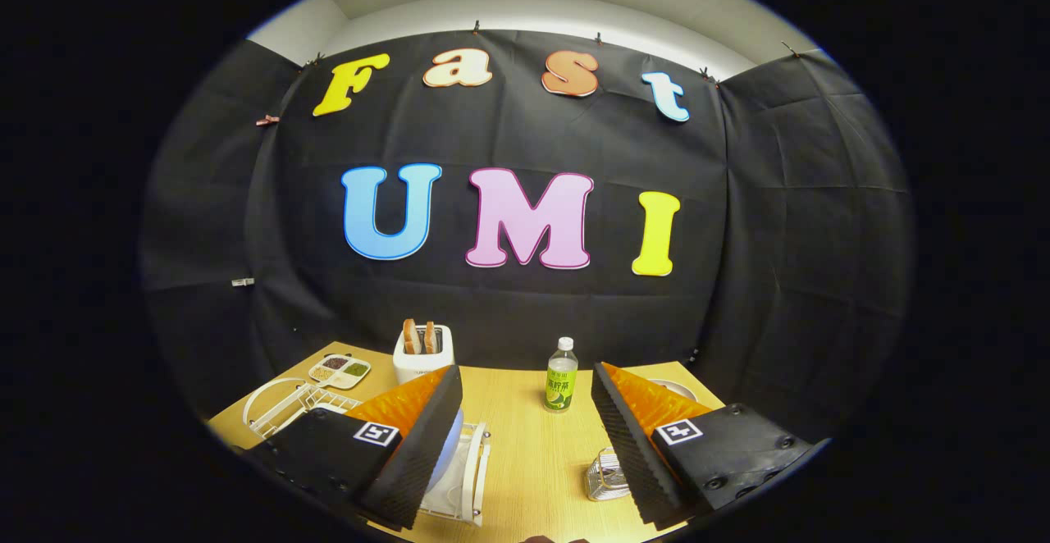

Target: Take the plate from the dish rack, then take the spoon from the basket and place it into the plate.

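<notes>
Plate [449,453] beside wide-apart gripper [525,444] jaws

Mount: the camera rode on me and looked forward along my two fingers [525,436], which stood apart.
Height: it sat above the near part of the wooden surface [525,453], tilted slightly down.
Facing: it faced the booth's black cloth wall [525,141] across the surface.
Nearness: the white rack [467,477] lay close under my left finger; the bottle [561,376] stood farther ahead.

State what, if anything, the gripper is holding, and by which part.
Nothing is held: the gripper is open above the wooden table, fingers wide apart.
</notes>
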